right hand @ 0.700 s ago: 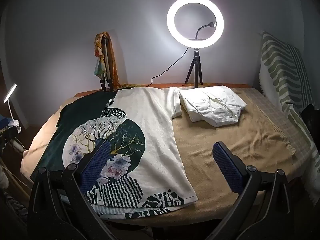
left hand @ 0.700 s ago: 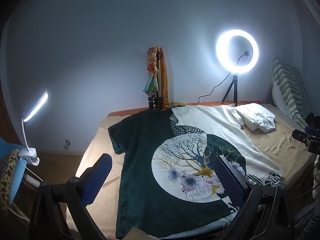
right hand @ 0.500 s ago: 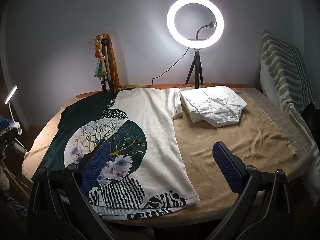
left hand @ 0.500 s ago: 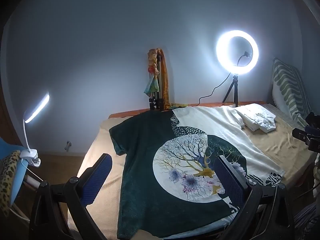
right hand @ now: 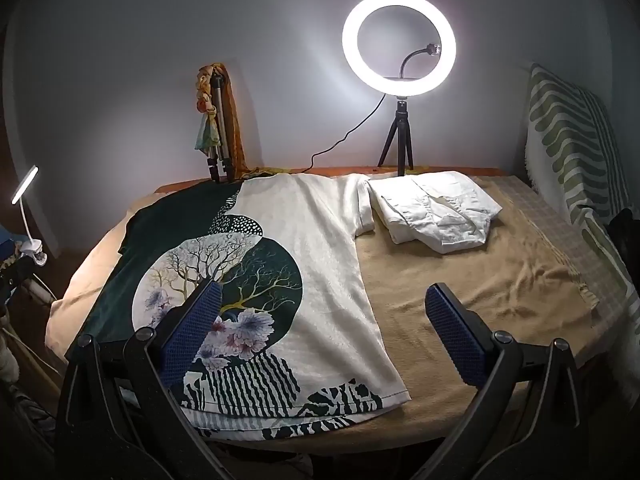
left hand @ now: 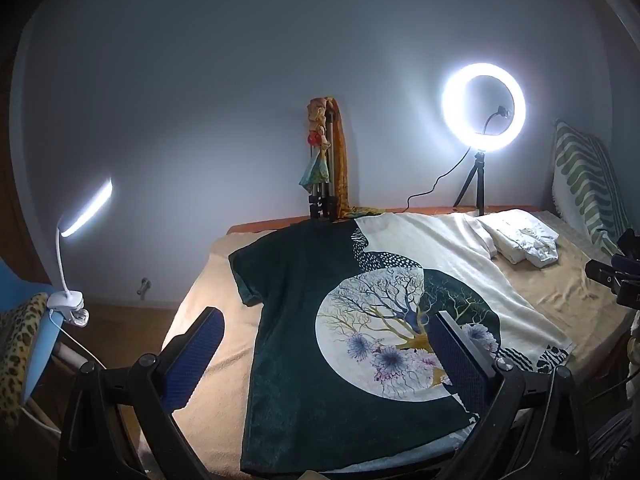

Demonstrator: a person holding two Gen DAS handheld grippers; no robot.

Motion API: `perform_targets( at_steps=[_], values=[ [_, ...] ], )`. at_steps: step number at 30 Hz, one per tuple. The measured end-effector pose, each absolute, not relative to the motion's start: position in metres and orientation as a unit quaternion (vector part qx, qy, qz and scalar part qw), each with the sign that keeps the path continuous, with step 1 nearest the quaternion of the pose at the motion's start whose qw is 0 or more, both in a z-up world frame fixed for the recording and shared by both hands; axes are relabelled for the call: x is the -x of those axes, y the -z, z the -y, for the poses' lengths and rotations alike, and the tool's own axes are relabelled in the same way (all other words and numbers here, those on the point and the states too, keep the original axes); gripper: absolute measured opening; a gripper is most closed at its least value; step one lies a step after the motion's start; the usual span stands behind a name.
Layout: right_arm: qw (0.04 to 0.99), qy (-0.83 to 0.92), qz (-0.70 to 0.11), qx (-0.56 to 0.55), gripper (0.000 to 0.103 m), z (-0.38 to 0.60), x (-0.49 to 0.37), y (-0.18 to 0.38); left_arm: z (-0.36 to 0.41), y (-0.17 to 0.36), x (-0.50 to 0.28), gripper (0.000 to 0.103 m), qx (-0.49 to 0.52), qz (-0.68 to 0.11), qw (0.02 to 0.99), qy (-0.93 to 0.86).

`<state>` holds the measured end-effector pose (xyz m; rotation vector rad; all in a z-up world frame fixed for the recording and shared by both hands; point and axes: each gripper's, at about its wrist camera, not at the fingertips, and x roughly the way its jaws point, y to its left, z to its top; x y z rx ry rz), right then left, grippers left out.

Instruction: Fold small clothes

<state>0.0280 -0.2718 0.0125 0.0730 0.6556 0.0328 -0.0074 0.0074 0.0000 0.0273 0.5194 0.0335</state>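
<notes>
A T-shirt [left hand: 340, 320], half dark green and half cream with a tree-and-flower print, lies spread flat on a tan blanket [left hand: 568, 284]. It also shows in the right wrist view [right hand: 320, 248]. My left gripper [left hand: 324, 344] is open and empty, held above the shirt's near hem on the dark side. My right gripper [right hand: 320, 328] is open and empty, above the shirt's cream lower corner. A folded white garment [right hand: 436, 212] lies at the back right, next to the shirt's cream sleeve; it also shows in the left wrist view [left hand: 520, 242].
A lit ring light [right hand: 398, 42] on a small tripod stands at the back edge. A folded tripod with a scarf [right hand: 218, 128] leans on the wall. A striped pillow [right hand: 576, 152] stands at the right. A clip lamp [left hand: 76, 240] glows at the left.
Both grippers have drifted slightly; the shirt sits a little further right in each view. The jaws stay open and the clothes have not moved.
</notes>
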Motion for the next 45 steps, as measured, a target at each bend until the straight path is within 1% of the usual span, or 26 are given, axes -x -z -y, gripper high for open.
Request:
perform_targets(
  at_steps=[45],
  values=[
    [0.947, -0.017, -0.319, -0.027, 0.103, 0.2667, -0.0278, -0.0118, -0.0104, -0.0002, 0.0108, 0.103, -0.017, -0.249, 0.968, -0.022]
  ],
)
